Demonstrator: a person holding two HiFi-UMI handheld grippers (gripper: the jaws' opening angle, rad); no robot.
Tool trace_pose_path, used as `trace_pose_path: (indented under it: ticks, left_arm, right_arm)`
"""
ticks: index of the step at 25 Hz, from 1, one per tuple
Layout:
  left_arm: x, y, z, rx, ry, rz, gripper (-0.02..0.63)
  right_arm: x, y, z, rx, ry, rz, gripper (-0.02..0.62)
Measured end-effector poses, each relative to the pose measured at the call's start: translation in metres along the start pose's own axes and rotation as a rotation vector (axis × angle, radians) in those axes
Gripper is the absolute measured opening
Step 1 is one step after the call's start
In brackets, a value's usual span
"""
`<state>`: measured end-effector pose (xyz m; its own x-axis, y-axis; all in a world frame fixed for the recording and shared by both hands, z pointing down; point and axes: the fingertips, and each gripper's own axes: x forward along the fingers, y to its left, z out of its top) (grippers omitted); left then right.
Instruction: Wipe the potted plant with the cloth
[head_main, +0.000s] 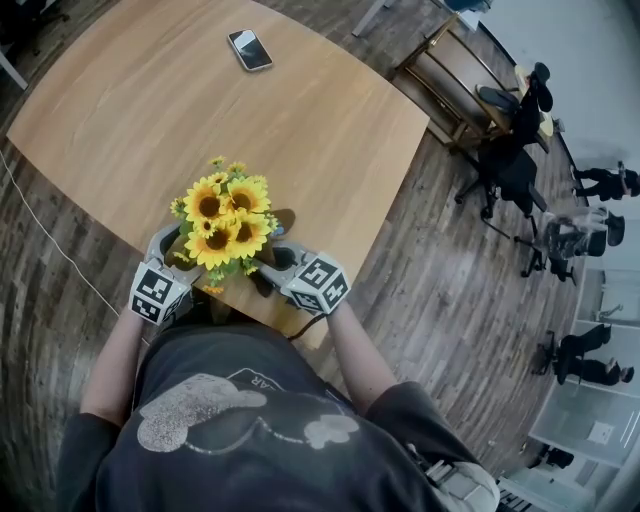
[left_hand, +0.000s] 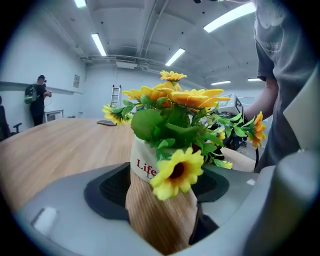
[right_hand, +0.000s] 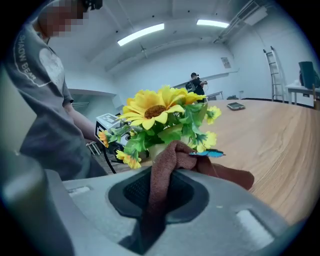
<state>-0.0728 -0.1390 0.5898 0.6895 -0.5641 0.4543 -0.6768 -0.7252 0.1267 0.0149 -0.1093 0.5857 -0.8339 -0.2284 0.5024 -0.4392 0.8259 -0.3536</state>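
Plant (head_main: 222, 222) of yellow sunflowers stands upright in its pot (left_hand: 160, 215) at the near edge of the worktop (head_main: 200, 100), directly in front of the person. Pot is wrapped in a wood-grain sleeve with a white band carrying red lettering, only partly legible.

Left gripper (left_hand: 162, 187) is at the pot's left side. Its fingers (left_hand: 107, 187) are partly closed, with the pot lodged between them and both pads against the sleeve.

Right gripper (right_hand: 157, 195) is at the plant's right side. Its fingers (right_hand: 195, 192) are clamped on the brown cloth (right_hand: 165, 170). The cloth rises bunched from between the pads, and its upper fold lies against the lower leaves and the pot's rim. One tail of the cloth trails onto the worktop to the right. A small blue butterfly ornament (right_hand: 207, 154) sits just above the fold.

Phone (head_main: 249, 49) lies flat near the far edge, well apart from the plant.
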Motion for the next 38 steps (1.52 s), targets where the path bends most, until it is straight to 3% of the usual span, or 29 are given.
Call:
trace_pose_path:
  ticks: [6,10,14,16,19,21,27,30,38]
  left_arm:
    - [-0.009,-0.011,-0.006,0.01,-0.017,0.078,0.434]
    - [-0.001,-0.033,-0.014,0.023,0.037,0.118,0.551]
    - [0.023,-0.048,-0.022,0.013,0.097,0.167,0.614]
    - [0.032,-0.046,-0.012,-0.031,0.076,0.218,0.615]
    - [0.04,-0.032,0.003,-0.163,0.033,0.325,0.626]
    - [0.044,-0.024,0.01,-0.198,0.016,0.384,0.63]
    - [0.043,-0.011,0.017,-0.175,-0.01,0.484,0.613]
    - [0.039,-0.006,0.012,-0.16,-0.002,0.519,0.479]
    - [0.037,-0.005,0.014,-0.13,-0.024,0.474,0.469]
  right_arm:
    - [-0.009,0.012,0.003,-0.008,-0.015,0.014,0.049]
    - [-0.033,-0.008,-0.002,0.02,-0.046,-0.085,0.049]
    - [-0.057,-0.033,-0.006,0.067,-0.079,-0.193,0.049]
    - [-0.063,-0.04,-0.006,0.078,-0.089,-0.223,0.049]
    - [-0.069,-0.044,-0.005,0.087,-0.102,-0.241,0.049]
    - [-0.071,-0.045,-0.006,0.092,-0.109,-0.245,0.049]
    - [-0.068,-0.042,-0.008,0.079,-0.112,-0.247,0.049]
    - [-0.065,-0.042,-0.007,0.071,-0.112,-0.244,0.049]
    - [-0.064,-0.042,-0.002,0.062,-0.112,-0.232,0.049]
